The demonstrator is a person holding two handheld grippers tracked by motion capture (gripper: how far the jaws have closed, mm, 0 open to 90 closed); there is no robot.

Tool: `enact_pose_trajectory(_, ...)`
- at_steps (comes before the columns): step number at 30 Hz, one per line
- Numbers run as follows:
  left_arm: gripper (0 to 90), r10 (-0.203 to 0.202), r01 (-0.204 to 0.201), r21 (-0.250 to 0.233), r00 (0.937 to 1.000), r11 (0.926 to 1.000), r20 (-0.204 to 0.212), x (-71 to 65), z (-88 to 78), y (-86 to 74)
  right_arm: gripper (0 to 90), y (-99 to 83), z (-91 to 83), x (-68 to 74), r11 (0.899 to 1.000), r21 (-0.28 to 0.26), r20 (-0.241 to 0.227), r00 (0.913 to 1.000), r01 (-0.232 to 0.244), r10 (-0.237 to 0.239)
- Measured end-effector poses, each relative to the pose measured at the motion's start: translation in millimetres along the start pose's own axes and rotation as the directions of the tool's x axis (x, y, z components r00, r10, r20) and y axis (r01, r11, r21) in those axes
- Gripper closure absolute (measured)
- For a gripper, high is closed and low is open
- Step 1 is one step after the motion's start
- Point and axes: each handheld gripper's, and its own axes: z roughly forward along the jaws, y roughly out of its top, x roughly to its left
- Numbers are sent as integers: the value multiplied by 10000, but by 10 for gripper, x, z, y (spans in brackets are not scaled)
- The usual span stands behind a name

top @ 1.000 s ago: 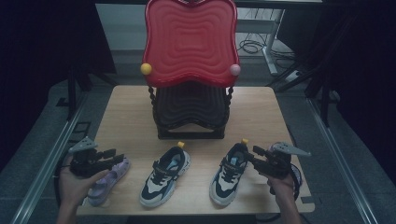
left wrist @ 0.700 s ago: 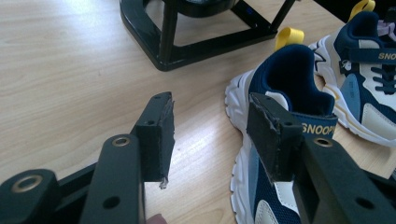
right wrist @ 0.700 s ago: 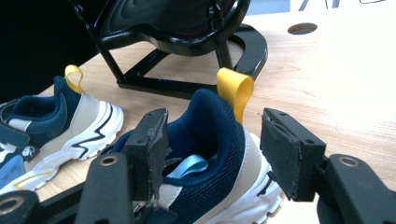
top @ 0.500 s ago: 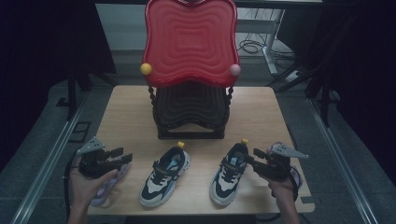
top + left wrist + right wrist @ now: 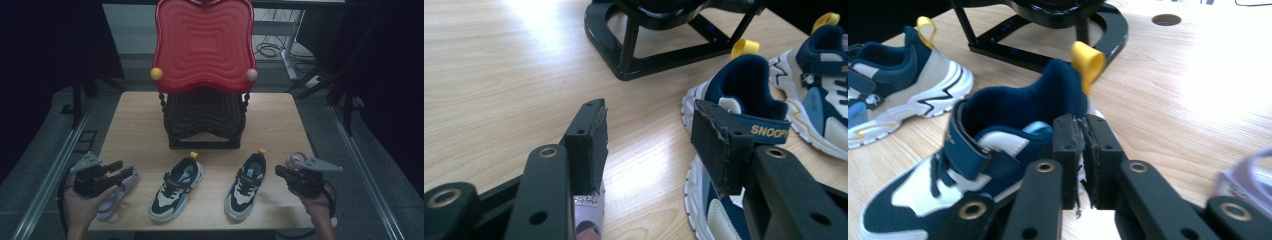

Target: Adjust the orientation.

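Observation:
Two navy-and-white sneakers stand near the table's front edge, one left of middle (image 5: 177, 187) and one right of middle (image 5: 245, 185). My left gripper (image 5: 125, 171) is open above a lilac shoe (image 5: 117, 192); its jaws have just opened a little wider, with nothing between them. In the left gripper view the left gripper (image 5: 654, 145) points at the left sneaker's heel (image 5: 744, 85). My right gripper (image 5: 278, 172) sits just right of the right sneaker. Its jaws have just been closing, and the right gripper (image 5: 1082, 135) is now shut with nothing between the pads, beside that sneaker (image 5: 998, 145).
A black stand (image 5: 205, 120) carrying a red wavy panel (image 5: 202, 45) occupies the table's middle back. A second lilac shoe (image 5: 296, 160) lies by the right gripper. Bare wood (image 5: 135, 130) lies left and right of the stand. The front edge is close to both hands.
The right gripper's jaws went from open to shut, and it drew back slightly to the right of the sneaker. The left gripper stayed over the lilac shoe.

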Motion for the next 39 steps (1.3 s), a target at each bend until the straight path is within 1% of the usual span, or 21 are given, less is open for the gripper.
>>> enact_pose_trajectory(4,481,-67,67,-39,9999,10000,-106,16,-12,-4,873,-27,-95,-143,9998,177,184,9998,54,-58)
enact_pose_trajectory(5,480,-81,80,-57,9999,10000,-123,17,-19,-5,874,-33,-116,-164,9998,207,226,9997,8,-12)
enact_pose_trajectory(7,476,-98,98,-46,9999,9999,-96,20,-31,-13,875,-50,-173,-226,9998,202,453,9990,-26,17)
enact_pose_trajectory(8,474,-151,151,-84,9998,9999,100,26,-35,-18,877,-61,-214,-261,9998,193,609,9981,-83,71)
enact_pose_trajectory(9,473,-367,382,-219,9973,9990,638,41,-40,-27,881,-68,-240,-284,9998,193,713,9974,-77,63)
enact_pose_trajectory(10,472,-462,490,-282,9947,9984,918,52,-41,-31,887,-84,-284,-323,9997,219,914,9958,-69,49)
enact_pose_trajectory(11,472,-560,597,-329,9931,9977,1031,54,-43,-34,889,-95,-310,-349,9997,238,1025,9947,-110,86)
enact_pose_trajectory(15,476,-475,493,-248,9966,9985,674,52,-35,-32,891,-180,-429,-479,9990,344,1350,9905,-301,252)
enact_pose_trajectory(18,477,-490,501,-172,9971,9986,589,51,-21,-37,892,-241,-482,-564,9980,417,1505,9878,-478,410)
enact_pose_trajectory(20,478,-462,470,-147,9977,9988,495,48,-17,-35,892,-270,-497,-600,9974,497,1609,9860,-524,438)
enact_pose_trajectory(22,478,-486,493,-170,9980,9986,408,47,-18,-34,892,-294,-519,-638,9965,685,1710,9847,-471,348)
enact_pose_trajectory(23,478,-534,543,-236,9978,9982,395,46,-19,-34,892,-303,-528,-654,9962,735,1788,9834,-456,319)
enact_pose_trajectory(26,476,-570,598,-445,9965,9972,611,40,-47,-30,891,-365,-574,-721,9950,788,1978,9792,-608,441)
enact_pose_trajectory(28,477,-547,578,-517,9968,9970,589,30,-69,-29,891,-420,-609,-762,9941,780,2110,9758,-757,578)
enact_pose_trajectory(29,477,-499,528,-535,9973,9972,538,28,-83,-28,891,-437,-618,-776,9940,787,2143,9751,-755,571)
enact_pose_trajectory(30,477,-495,522,-548,9975,9971,498,27,-88,-28,891,-464,-638,-785,9929,832,2137,9747,-847,653)
enact_pose_trajectory(34,490,-390,406,-446,9986,9982,361,29,-93,-35,892,-534,-692,-824,9914,920,2309,9705,-929,695)
enact_pose_trajectory(36,494,-408,426,-432,9983,9982,409,32,-84,-40,892,-573,-705,-854,9896,1025,2428,9673,-1004,730)
enact_pose_trajectory(38,494,-417,437,-439,9981,9981,462,26,-77,-42,892,-613,-710,-877,9877,1063,2442,9659,-1143,855)
enact_pose_trajectory(39,493,-389,409,-424,9981,9983,474,19,-75,-41,892,-626,-708,-886,9875,1098,2444,9661,-1131,835)
